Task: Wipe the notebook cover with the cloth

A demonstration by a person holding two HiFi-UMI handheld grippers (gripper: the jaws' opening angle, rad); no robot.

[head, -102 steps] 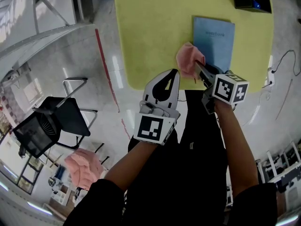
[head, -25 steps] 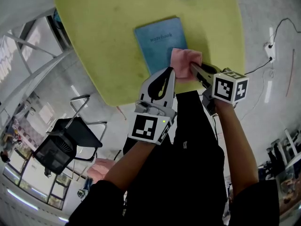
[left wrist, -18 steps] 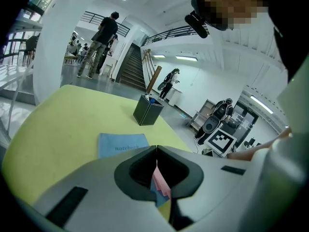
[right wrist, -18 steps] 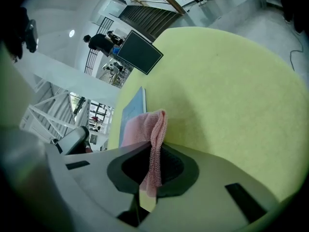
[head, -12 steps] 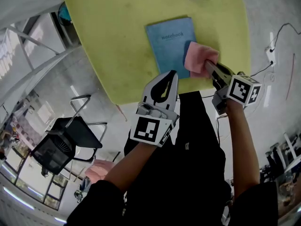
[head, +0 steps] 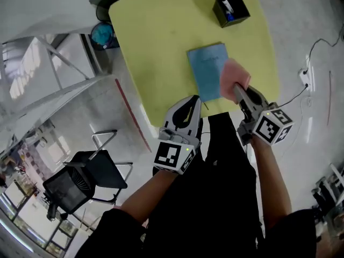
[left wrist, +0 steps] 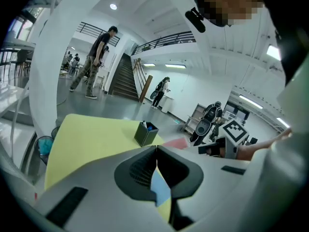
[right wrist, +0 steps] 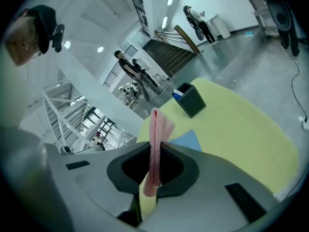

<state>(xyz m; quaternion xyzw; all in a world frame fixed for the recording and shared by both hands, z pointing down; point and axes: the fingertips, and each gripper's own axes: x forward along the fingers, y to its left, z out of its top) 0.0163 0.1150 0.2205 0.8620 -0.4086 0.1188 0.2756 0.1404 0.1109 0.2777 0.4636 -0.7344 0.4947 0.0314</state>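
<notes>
A blue notebook (head: 207, 70) lies closed on the yellow-green table (head: 161, 36), near its front edge. My right gripper (head: 237, 91) is shut on a pink cloth (head: 234, 77), which hangs over the notebook's right edge. In the right gripper view the pink cloth (right wrist: 155, 149) stands pinched between the jaws, with the blue notebook (right wrist: 186, 140) just beyond. My left gripper (head: 193, 102) is shut and holds nothing, at the table's front edge just below the notebook. Through its jaws a strip of the blue notebook (left wrist: 161, 190) shows.
A black pen holder (head: 230, 10) stands at the table's far right. A black chair (head: 80, 183) and a teal bin (head: 102, 35) sit on the floor to the left. A cable with a plug (head: 307, 74) lies on the floor to the right. People stand far off in the hall.
The head view has pulled back and shifted, so the table looks smaller. The right gripper with the pink cloth now sits at the notebook's right edge, having moved slightly right along the cover.
</notes>
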